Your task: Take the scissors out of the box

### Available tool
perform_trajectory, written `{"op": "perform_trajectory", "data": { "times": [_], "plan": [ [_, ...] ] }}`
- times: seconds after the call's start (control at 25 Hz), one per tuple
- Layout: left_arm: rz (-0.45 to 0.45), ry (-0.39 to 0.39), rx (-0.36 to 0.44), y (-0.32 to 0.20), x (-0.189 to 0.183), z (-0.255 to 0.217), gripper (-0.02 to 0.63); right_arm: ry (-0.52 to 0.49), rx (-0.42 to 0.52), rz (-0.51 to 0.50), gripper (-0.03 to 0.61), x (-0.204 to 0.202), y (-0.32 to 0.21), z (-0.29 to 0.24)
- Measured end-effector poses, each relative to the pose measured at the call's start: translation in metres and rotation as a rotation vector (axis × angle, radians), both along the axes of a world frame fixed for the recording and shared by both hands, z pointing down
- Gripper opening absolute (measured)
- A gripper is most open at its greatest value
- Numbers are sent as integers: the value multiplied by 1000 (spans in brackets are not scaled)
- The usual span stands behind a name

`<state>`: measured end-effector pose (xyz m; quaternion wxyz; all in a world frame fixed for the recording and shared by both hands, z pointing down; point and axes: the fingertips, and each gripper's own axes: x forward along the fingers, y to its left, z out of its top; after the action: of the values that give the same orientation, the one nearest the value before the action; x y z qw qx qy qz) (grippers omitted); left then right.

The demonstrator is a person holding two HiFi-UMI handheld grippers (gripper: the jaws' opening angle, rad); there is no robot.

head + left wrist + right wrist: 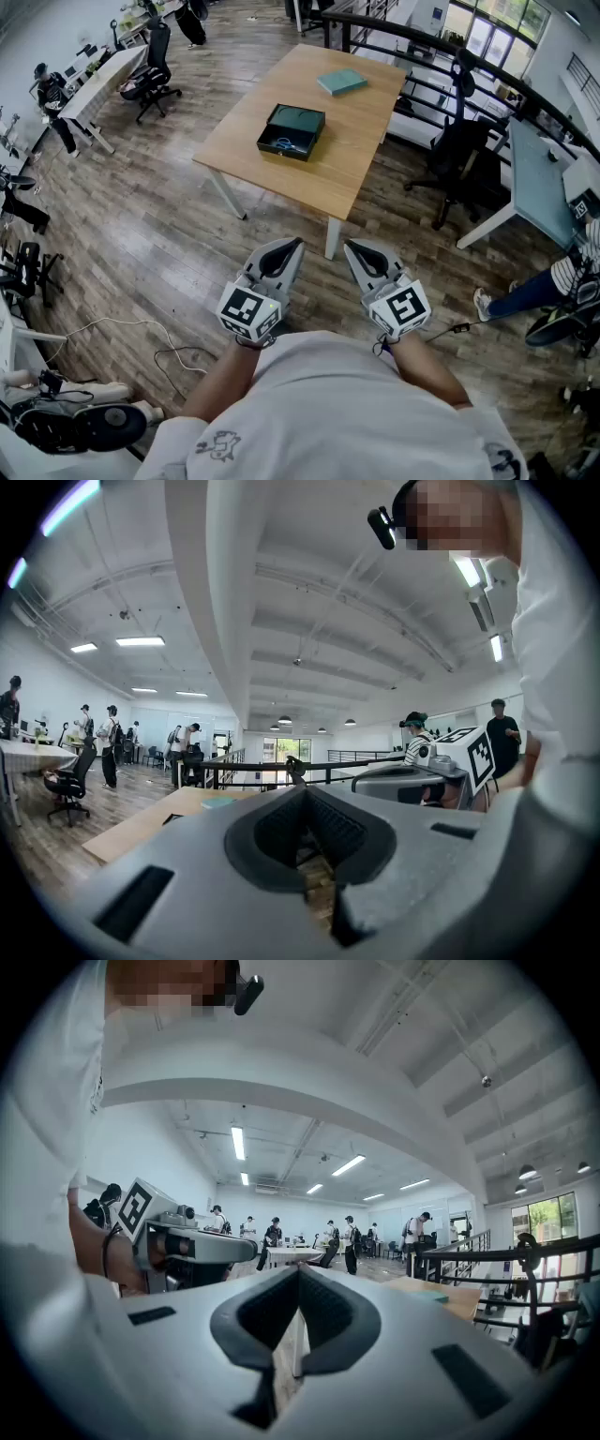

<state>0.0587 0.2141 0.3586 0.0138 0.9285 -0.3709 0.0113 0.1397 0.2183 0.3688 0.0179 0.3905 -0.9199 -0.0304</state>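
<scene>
A dark open box (292, 132) lies on the wooden table (253, 159) far ahead of me, with blue-handled scissors (289, 146) inside it. The box lid (341, 82), teal, lies apart near the table's far edge. My left gripper (298, 245) and right gripper (349, 247) are held side by side close to my body, well short of the table. Both point level and both are shut with nothing between the jaws. In the left gripper view the table (141, 822) and the lid (217, 802) show low on the left, beyond the gripper (302, 790). The right gripper (298, 1270) faces the room.
The table stands on wood flooring with white legs (332, 237). Black office chairs (461, 159) and a white desk (544, 178) are on the right, another chair (153, 67) and desk at the left. A railing (422, 42) runs behind. Several people stand in the distance; cables lie at lower left.
</scene>
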Motion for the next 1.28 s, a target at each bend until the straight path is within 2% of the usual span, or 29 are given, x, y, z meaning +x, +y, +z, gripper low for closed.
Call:
{"op": "perform_trajectory", "data": {
  "times": [0.64, 0.96, 1.16, 1.28],
  "plan": [
    [-3, -2, -12, -3, -6, 5, 5, 9, -23, 12, 5, -4, -1, 3],
    [5, 1, -31, -13, -14, 12, 5, 3, -47, 76, 6, -2, -19, 8],
    [14, 17, -45, -26, -24, 15, 5, 14, -65, 82, 70, -12, -35, 16],
    [16, 16, -47, -38, -32, 17, 5, 23, -70, 76, 142, -24, -47, 18]
  ]
}}
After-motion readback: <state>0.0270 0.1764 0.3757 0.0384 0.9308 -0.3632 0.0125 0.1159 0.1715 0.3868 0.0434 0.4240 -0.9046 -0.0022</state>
